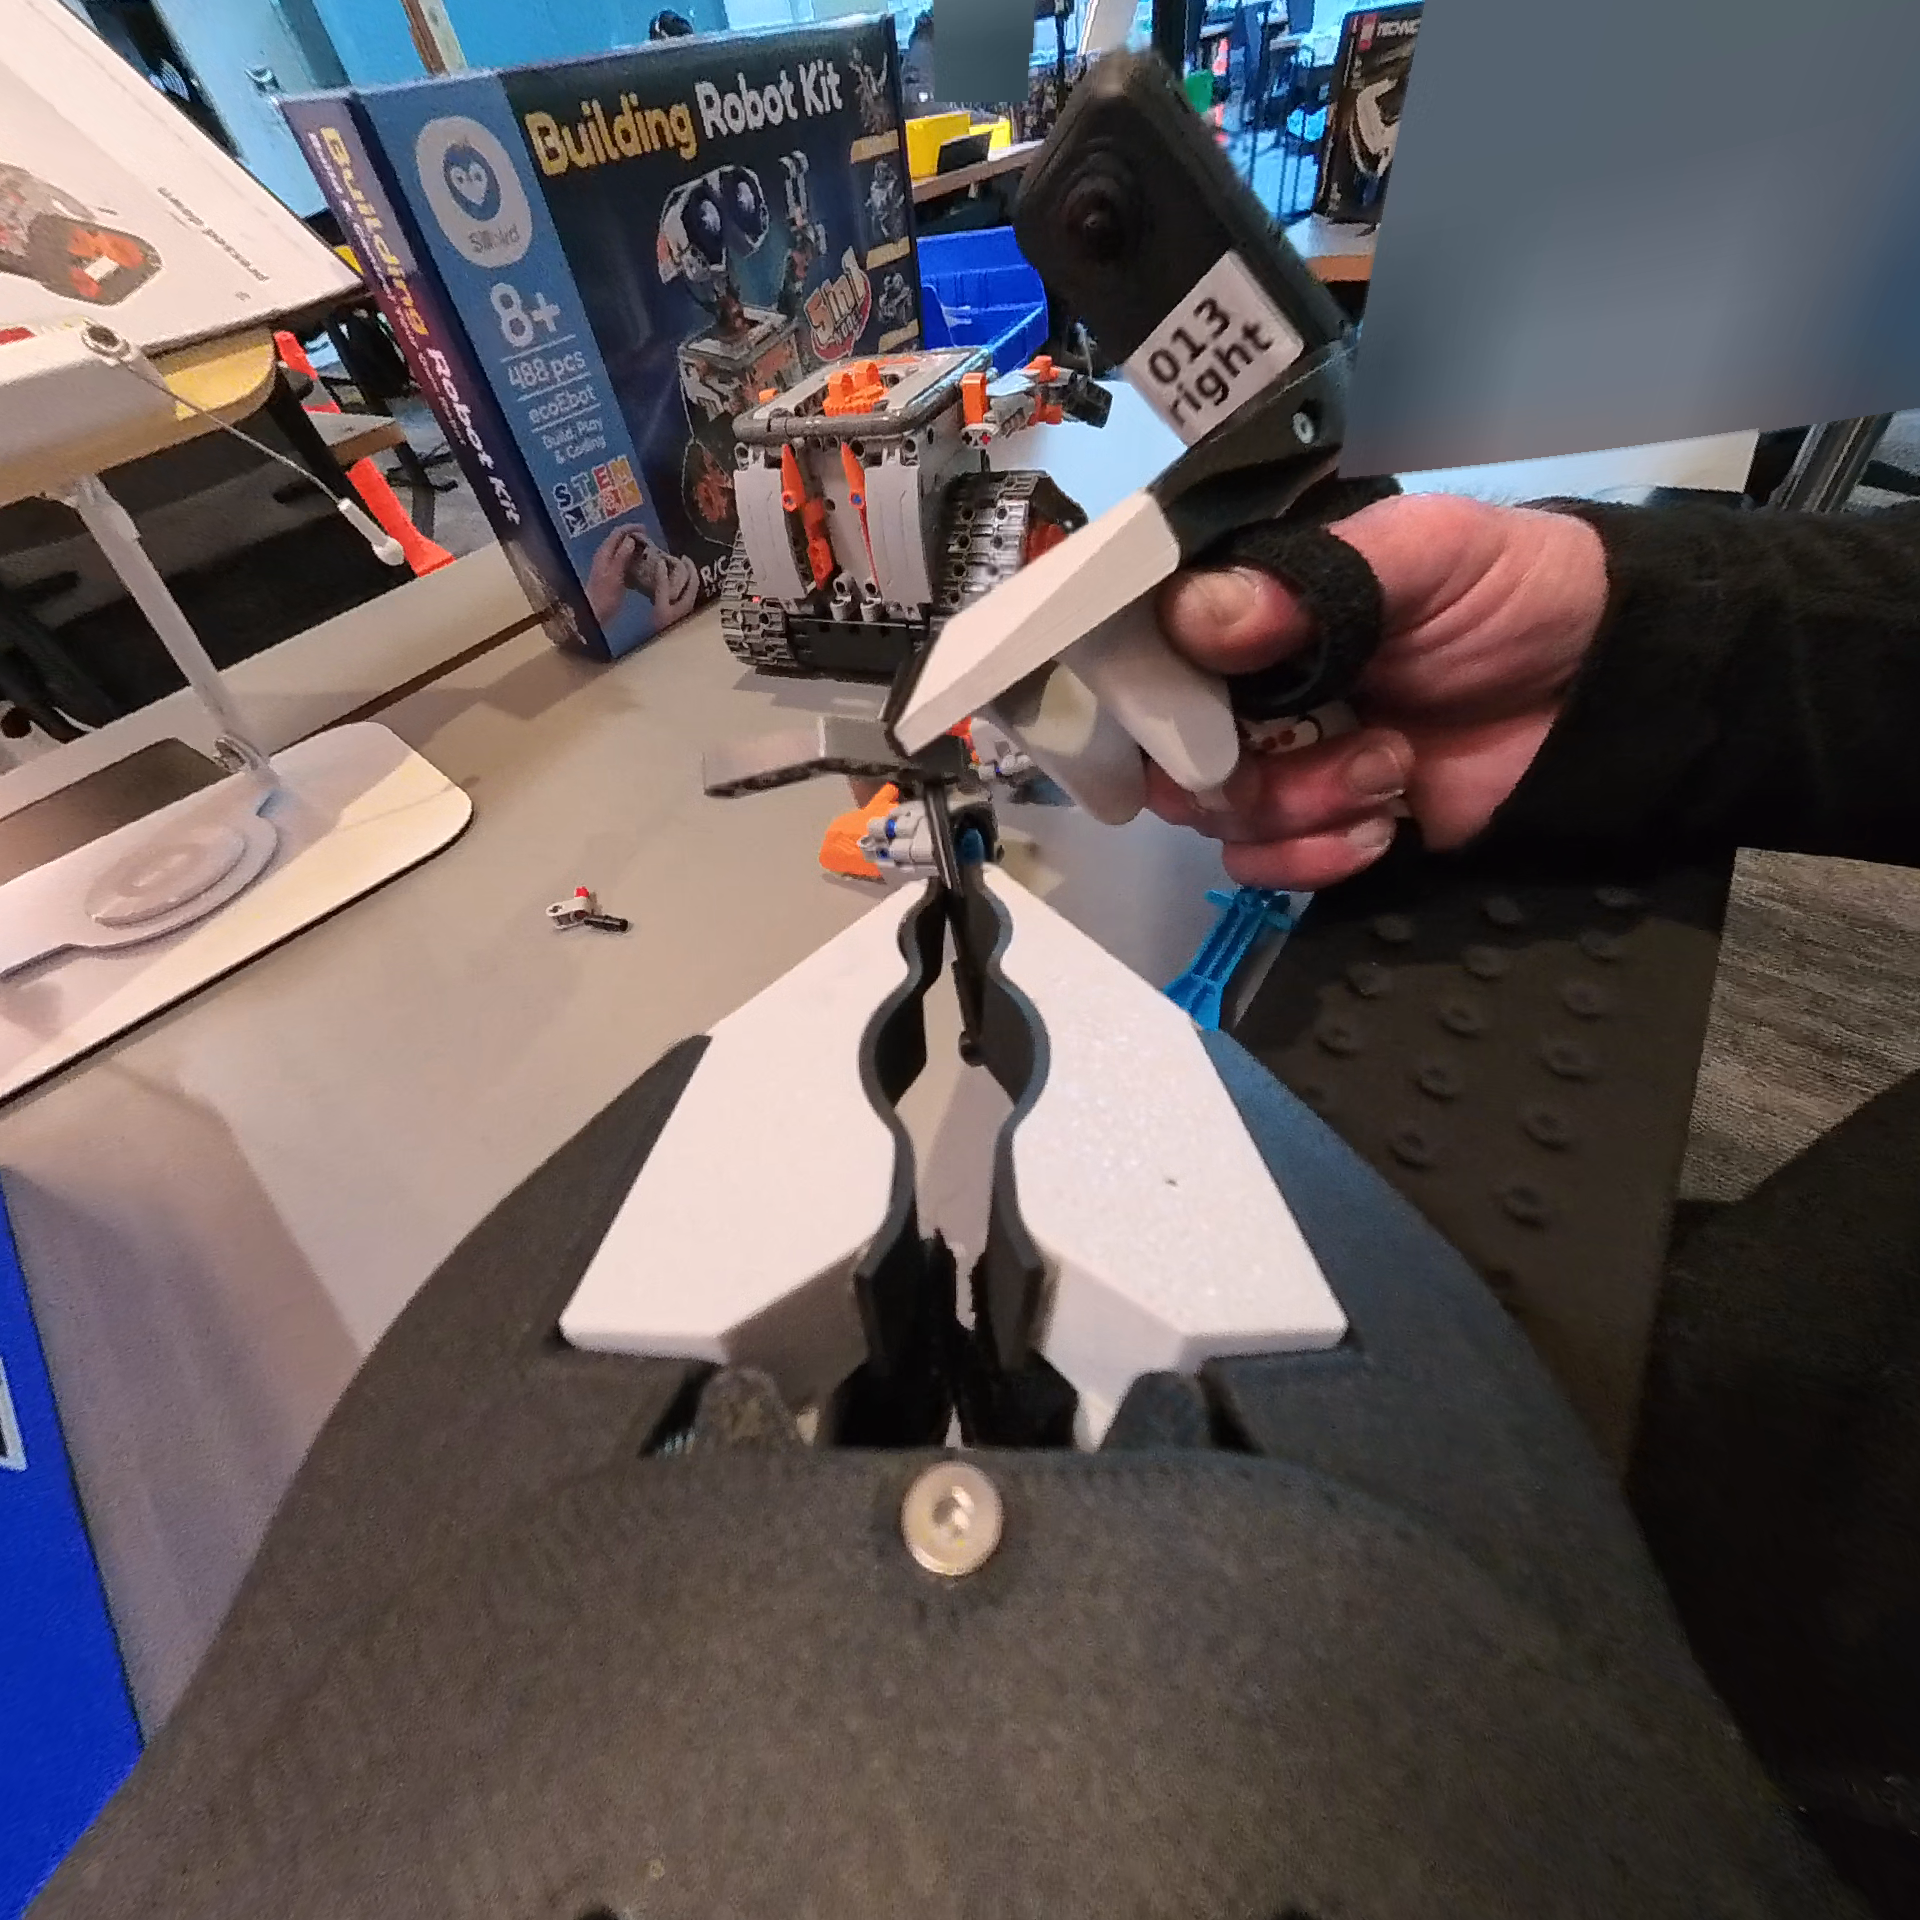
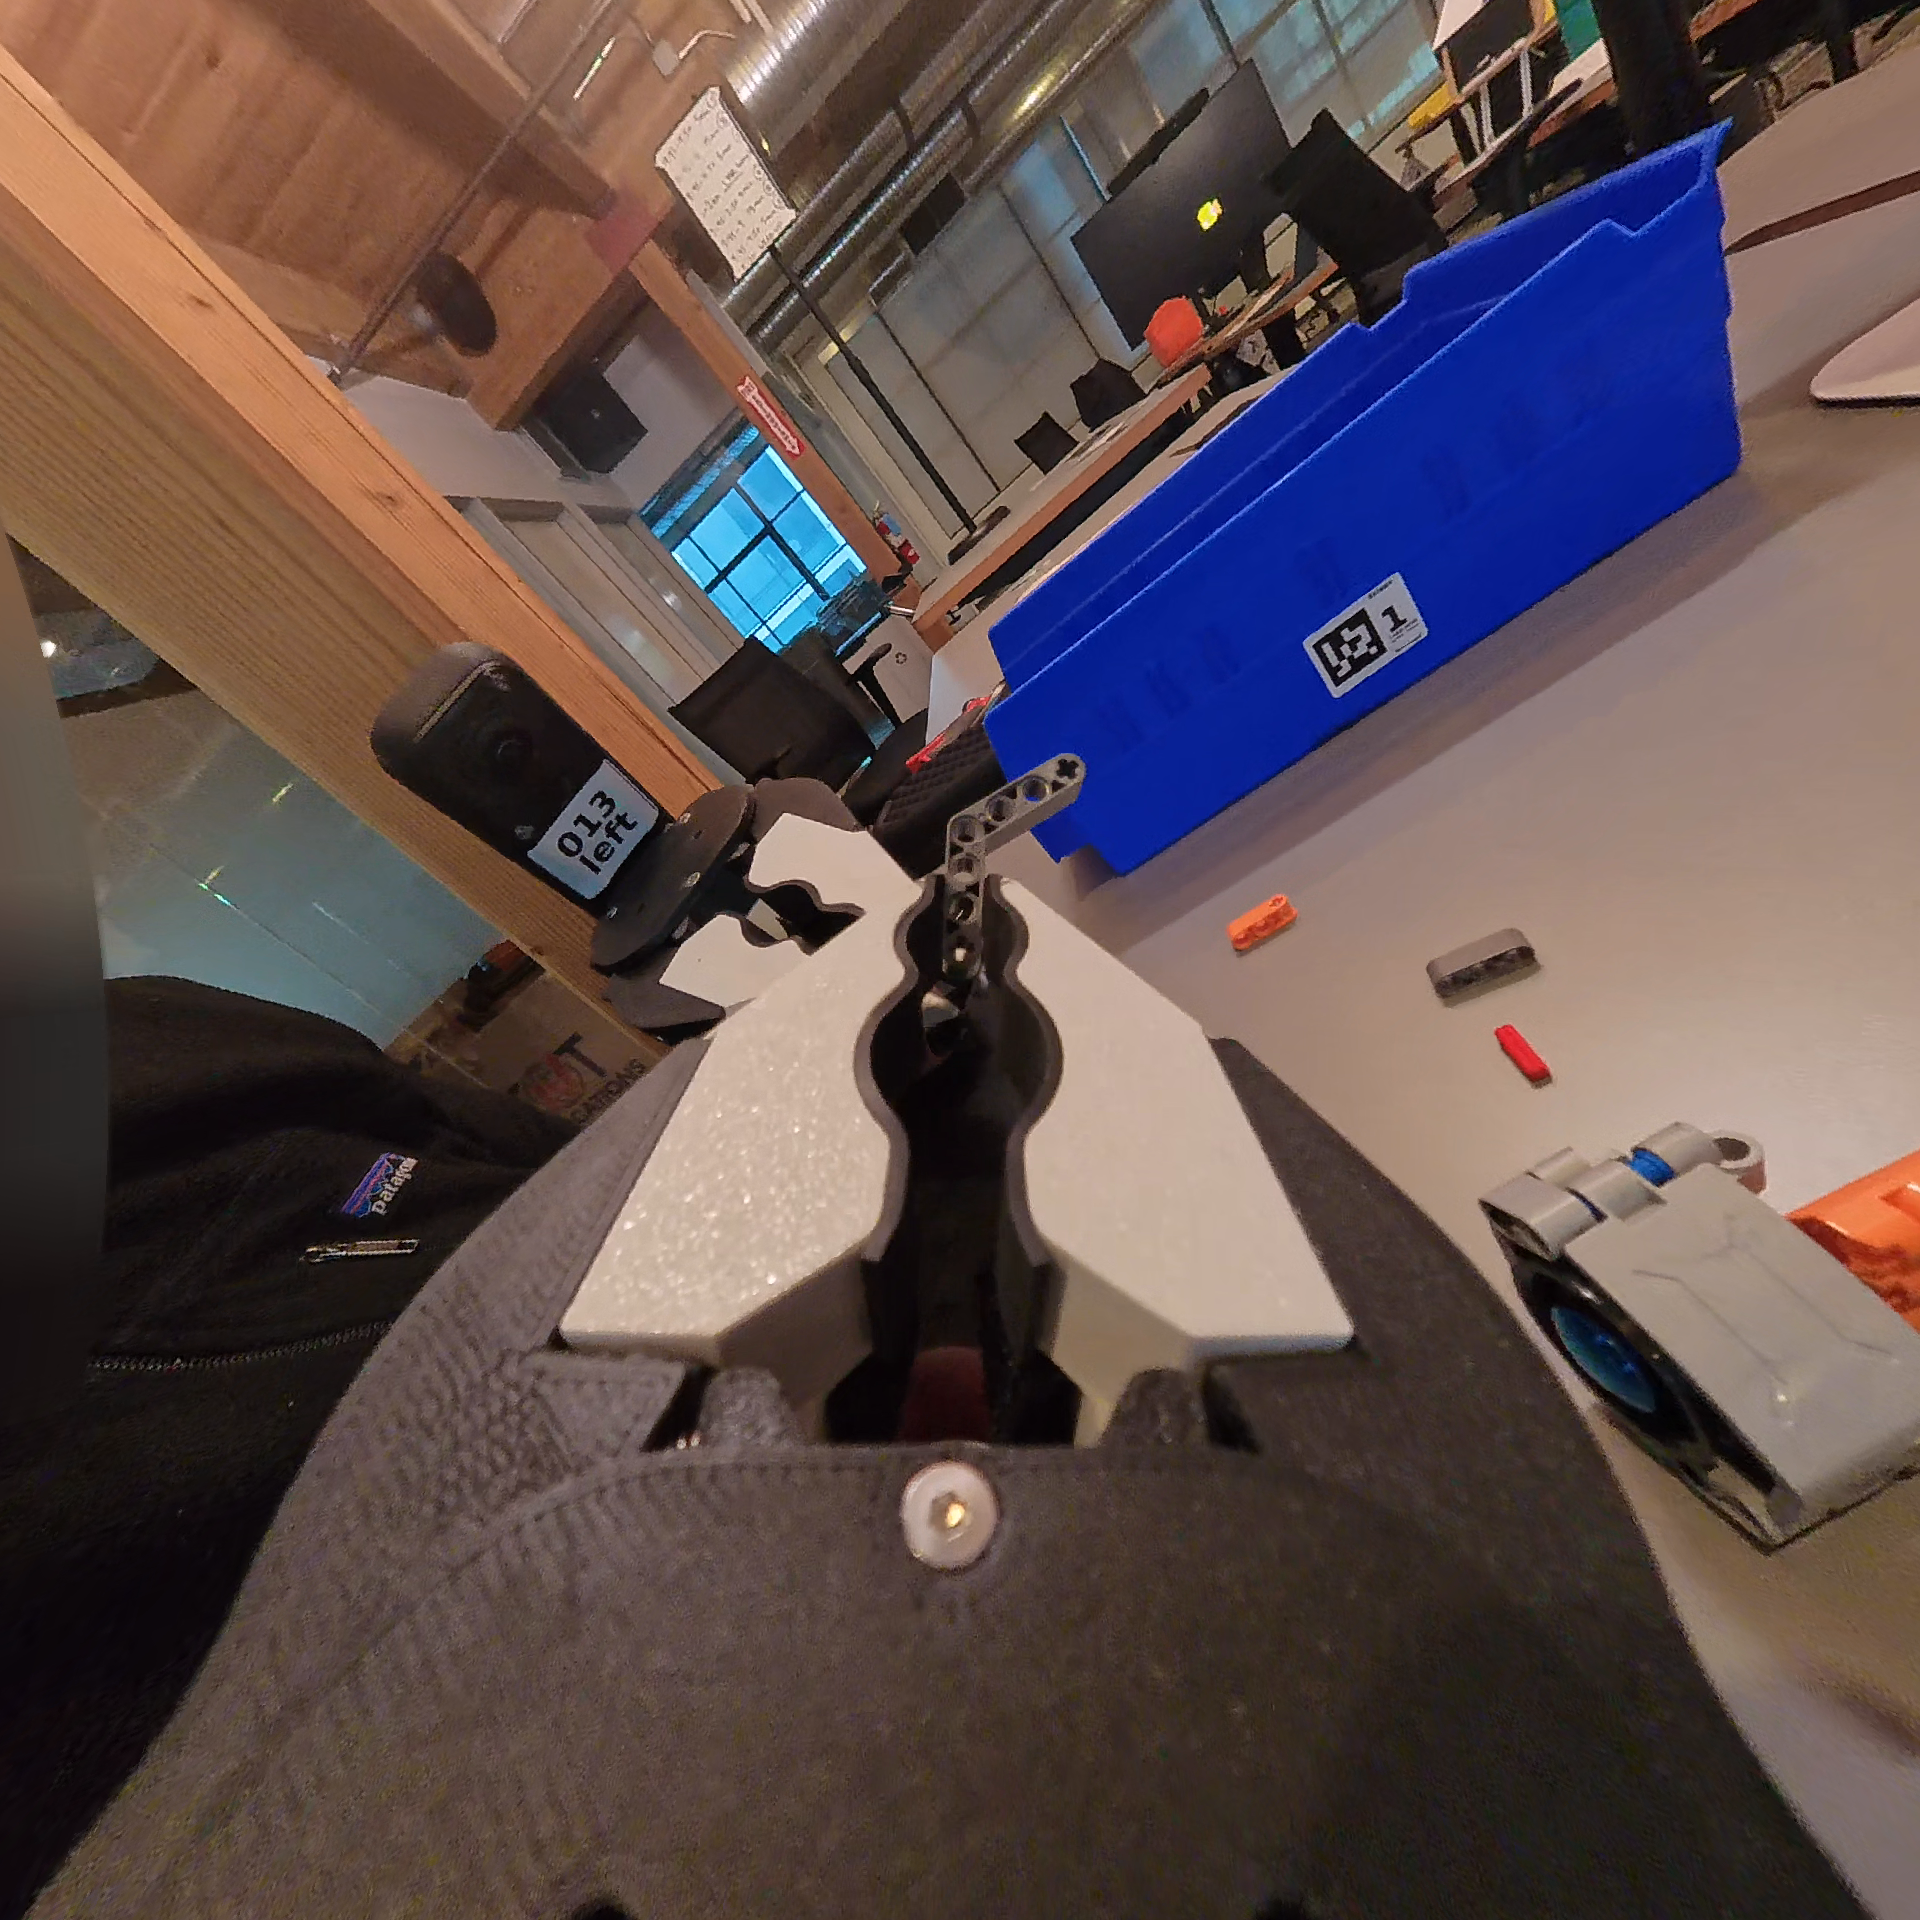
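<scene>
My left gripper [image 1: 951, 894] is clamped on a thin black piece [image 1: 961, 966], just in front of the grey-and-orange tracked robot model [image 1: 883, 520] on the table [image 1: 416, 1039]. My right gripper [image 2: 961, 894] pinches a bent grey perforated beam [image 2: 987, 831], held near the blue bin [image 2: 1351, 582], with loose bricks [image 2: 1475, 966] scattered to its right.

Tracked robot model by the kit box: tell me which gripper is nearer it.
Right, probably. The right gripper sits just in front of the tracked robot model; the left gripper lies farther back, nearer the camera.
</scene>
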`<state>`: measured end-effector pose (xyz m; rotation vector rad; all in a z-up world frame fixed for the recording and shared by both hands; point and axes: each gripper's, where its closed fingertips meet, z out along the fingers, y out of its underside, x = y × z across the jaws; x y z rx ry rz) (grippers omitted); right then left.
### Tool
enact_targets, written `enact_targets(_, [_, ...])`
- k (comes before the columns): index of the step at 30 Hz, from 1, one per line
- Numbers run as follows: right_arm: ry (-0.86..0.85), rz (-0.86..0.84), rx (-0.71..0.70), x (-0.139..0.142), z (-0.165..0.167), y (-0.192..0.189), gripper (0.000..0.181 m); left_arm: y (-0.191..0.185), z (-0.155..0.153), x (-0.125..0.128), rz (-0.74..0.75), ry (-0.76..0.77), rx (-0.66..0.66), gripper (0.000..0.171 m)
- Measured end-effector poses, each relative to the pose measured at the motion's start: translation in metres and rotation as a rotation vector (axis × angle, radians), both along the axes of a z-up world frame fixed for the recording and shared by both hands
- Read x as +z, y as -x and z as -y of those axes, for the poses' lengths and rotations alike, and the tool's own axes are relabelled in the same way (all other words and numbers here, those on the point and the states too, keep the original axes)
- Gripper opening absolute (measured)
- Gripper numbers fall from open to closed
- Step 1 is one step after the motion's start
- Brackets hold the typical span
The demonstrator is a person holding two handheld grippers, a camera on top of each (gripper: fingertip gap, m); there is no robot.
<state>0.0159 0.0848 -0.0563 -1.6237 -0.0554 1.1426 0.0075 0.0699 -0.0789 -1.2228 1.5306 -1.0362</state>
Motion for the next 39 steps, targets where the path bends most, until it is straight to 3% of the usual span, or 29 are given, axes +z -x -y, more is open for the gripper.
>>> enact_targets(12, [0.033,-0.062,0.019,-0.003,-0.002,-0.002,0.004,-0.001,0.002,-0.003,-0.010,-0.048,0.006,0.000])
enact_targets(27, [0.082,-0.006,0.032,-0.012,-0.002,-0.001,0.004,-0.003,0.002,-0.013,-0.058,-0.188,0.051,0.000])
enact_targets(34, [0.131,0.064,0.031,-0.023,-0.004,-0.001,0.004,-0.003,0.001,-0.023,-0.114,-0.378,0.117,0.000])
enact_targets(39, [0.125,0.046,0.037,-0.021,-0.004,-0.001,0.004,-0.002,-0.001,-0.018,-0.091,-0.328,0.117,0.000])
